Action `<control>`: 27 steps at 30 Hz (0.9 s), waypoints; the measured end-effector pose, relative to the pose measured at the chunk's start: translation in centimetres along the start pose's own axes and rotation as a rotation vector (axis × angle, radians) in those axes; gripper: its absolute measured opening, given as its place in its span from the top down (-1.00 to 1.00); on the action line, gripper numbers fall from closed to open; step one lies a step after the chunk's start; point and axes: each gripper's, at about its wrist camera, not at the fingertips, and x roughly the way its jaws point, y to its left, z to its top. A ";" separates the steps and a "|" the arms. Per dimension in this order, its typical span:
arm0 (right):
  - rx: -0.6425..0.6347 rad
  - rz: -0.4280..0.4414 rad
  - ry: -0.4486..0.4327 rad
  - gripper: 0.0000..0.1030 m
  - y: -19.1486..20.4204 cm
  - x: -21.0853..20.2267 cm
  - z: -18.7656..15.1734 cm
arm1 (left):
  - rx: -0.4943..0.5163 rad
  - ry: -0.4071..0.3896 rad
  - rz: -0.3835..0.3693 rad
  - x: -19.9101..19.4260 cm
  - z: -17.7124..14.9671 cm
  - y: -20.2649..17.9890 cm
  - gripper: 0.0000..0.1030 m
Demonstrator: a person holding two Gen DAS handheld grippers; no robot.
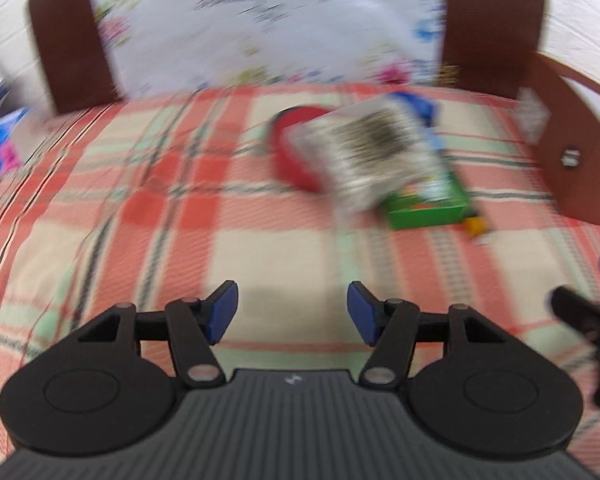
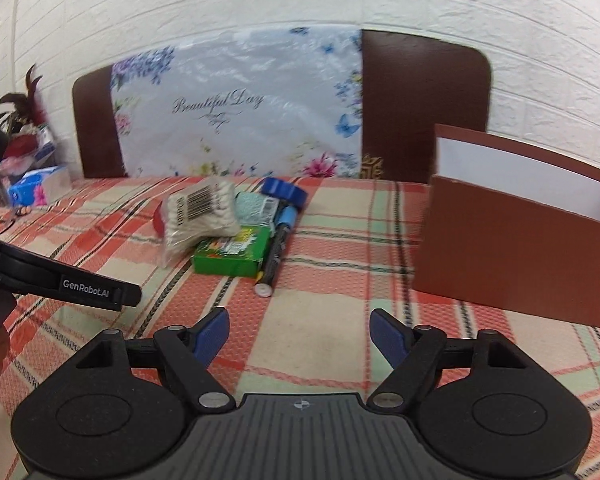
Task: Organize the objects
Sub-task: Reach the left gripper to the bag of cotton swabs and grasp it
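Note:
A pile of objects lies on the plaid cloth: a bag of cotton swabs (image 2: 200, 216) (image 1: 376, 152), a green box (image 2: 232, 254) (image 1: 428, 204), a black marker (image 2: 274, 258), a blue tape roll (image 2: 284, 191) and a red round thing (image 1: 290, 148). A brown box (image 2: 516, 236) with a white inside stands open to the right. My left gripper (image 1: 292, 312) is open and empty, short of the pile. My right gripper (image 2: 298, 338) is open and empty, in front of the marker.
A plaid cloth (image 2: 340, 312) covers the table. A brown chair back with a flowered plastic sheet (image 2: 236, 108) stands behind. A tissue pack (image 2: 34, 192) and clutter sit at the far left. The left gripper's body (image 2: 64, 280) shows at the right view's left.

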 end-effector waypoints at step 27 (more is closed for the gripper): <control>-0.203 0.122 -0.044 -0.27 5.8 5.7 4.8 | -0.201 -0.220 -0.034 0.6 -2.9 5.2 -0.54</control>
